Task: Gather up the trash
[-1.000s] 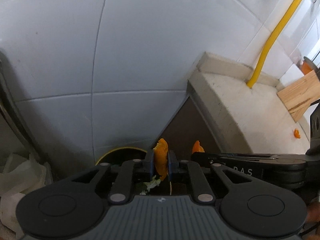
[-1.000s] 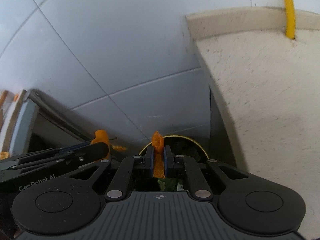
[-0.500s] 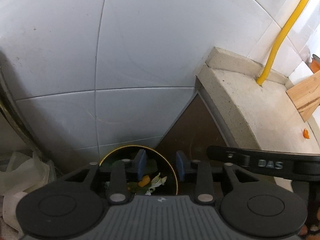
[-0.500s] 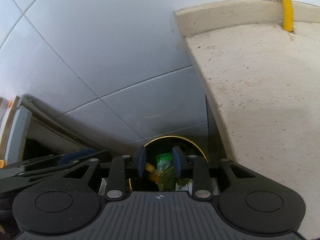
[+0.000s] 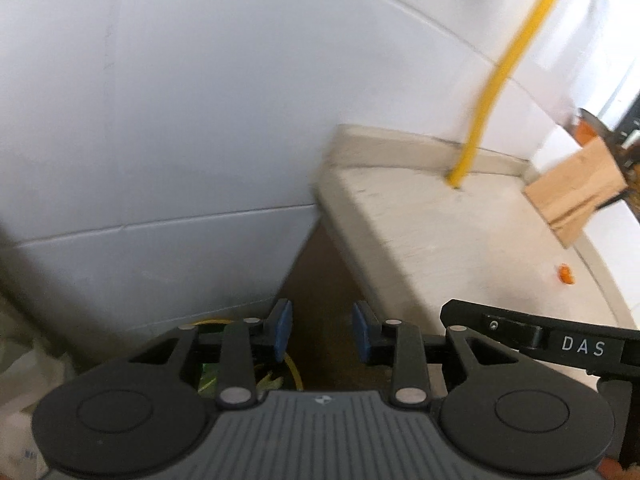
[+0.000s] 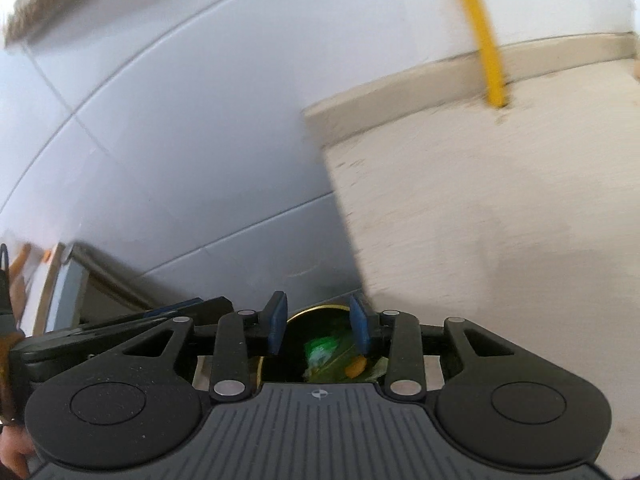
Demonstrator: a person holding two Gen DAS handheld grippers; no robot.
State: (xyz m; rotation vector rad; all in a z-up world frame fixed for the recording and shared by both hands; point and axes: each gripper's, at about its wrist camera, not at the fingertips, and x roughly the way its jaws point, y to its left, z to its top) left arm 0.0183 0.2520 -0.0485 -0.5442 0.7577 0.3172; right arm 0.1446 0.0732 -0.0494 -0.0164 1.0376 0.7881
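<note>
Jaws of both grippers, left gripper (image 5: 322, 336) and right gripper (image 6: 318, 328), have just been opening; nothing between them. Dropped peel (image 6: 355, 367) lies in bin (image 6: 316, 309) below worktop (image 5: 460, 240) edge. Next scrap (image 5: 565, 274) waits near right edge; lift clear before crossing.
</note>
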